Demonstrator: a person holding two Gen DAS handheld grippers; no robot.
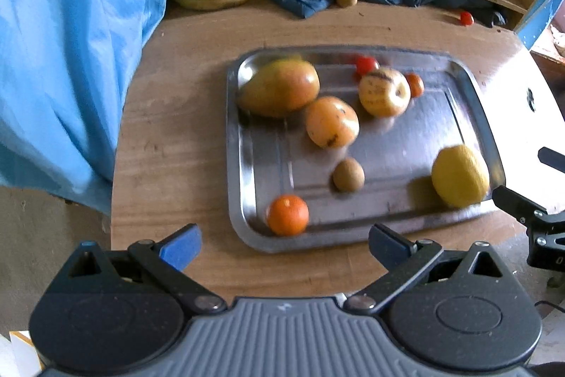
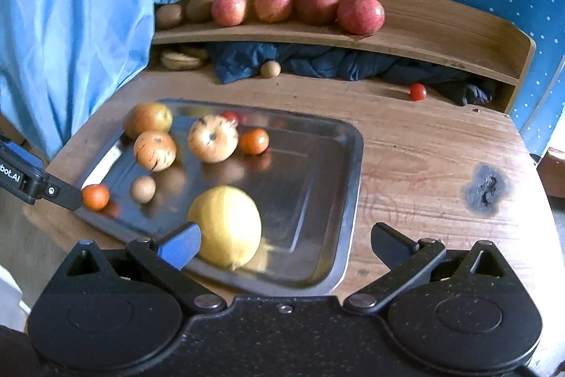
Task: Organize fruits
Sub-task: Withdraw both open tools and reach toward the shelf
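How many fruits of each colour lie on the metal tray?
Yellow lemon: 1
Small orange ones: 2
Brown kiwi: 1
Red tomato: 1
Large yellow-orange fruits: 3
Total: 8

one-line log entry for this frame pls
phase: approach | left gripper: open, empty, near small orange | right gripper: open, empty, by lemon | steel tray: fruit loaded | shelf: four red apples

Both wrist views angled down, close over shared metal tray (image 1: 243, 165), left-side, right-side
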